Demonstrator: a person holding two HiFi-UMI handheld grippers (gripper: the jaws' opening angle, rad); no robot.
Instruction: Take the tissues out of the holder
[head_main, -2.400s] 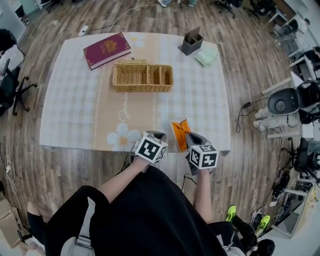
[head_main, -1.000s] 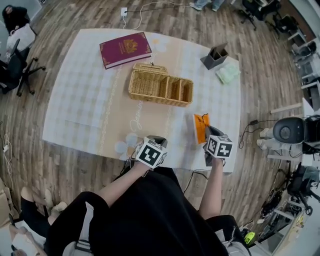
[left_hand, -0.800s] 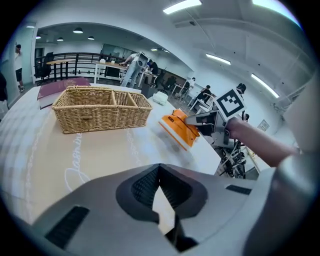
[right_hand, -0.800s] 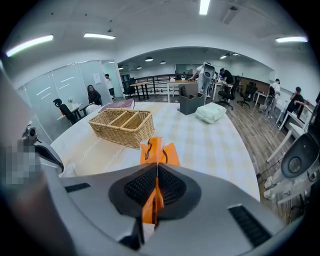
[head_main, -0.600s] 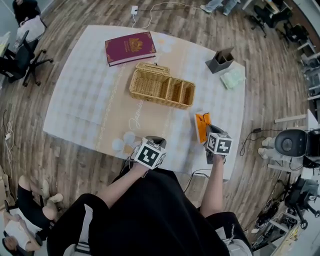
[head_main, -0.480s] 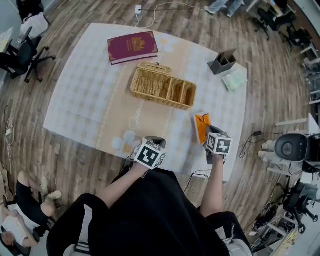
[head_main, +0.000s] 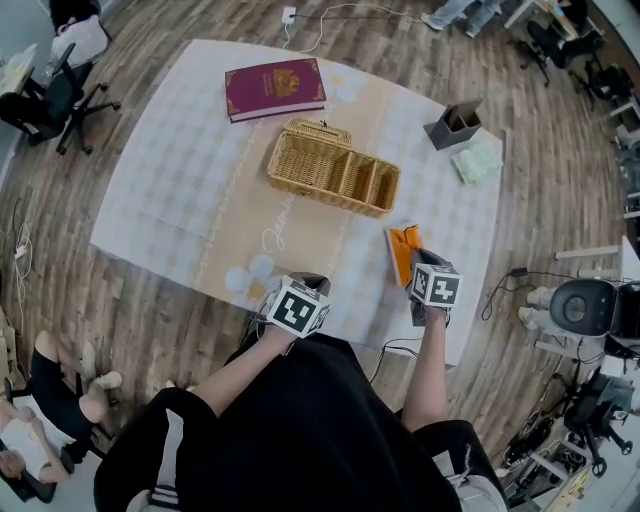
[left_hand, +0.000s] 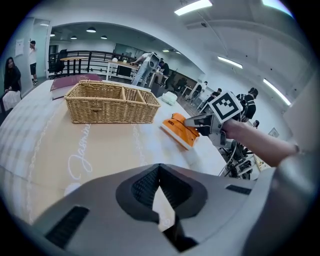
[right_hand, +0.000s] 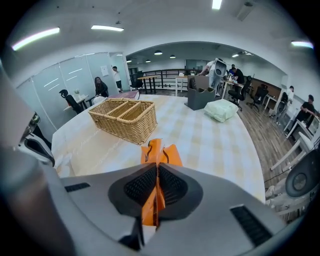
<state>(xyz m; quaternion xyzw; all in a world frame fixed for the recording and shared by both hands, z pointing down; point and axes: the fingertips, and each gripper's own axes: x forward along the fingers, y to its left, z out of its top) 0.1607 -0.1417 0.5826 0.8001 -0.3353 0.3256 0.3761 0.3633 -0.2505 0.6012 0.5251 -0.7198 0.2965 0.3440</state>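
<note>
Near the table's (head_main: 170, 190) front edge, right gripper (head_main: 410, 262) is clamped tight on a thin orange packet (head_main: 401, 250) with a creased, glossy wrap. Left gripper (head_main: 303, 284) sits at the same edge, jaws together, nothing in them. Open checked cloth lies between both and the woven basket (head_main: 333, 167). Grey angular holder (head_main: 452, 124) is at the far right corner, a soft green pack (head_main: 478, 163) just beside it. A maroon hardcover book (head_main: 274, 88) lies beyond the basket.

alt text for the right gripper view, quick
The right claw is shut on an orange packet over a checked table. Beyond it stand a wicker basket, a grey holder and a pale green tissue pack.
</note>
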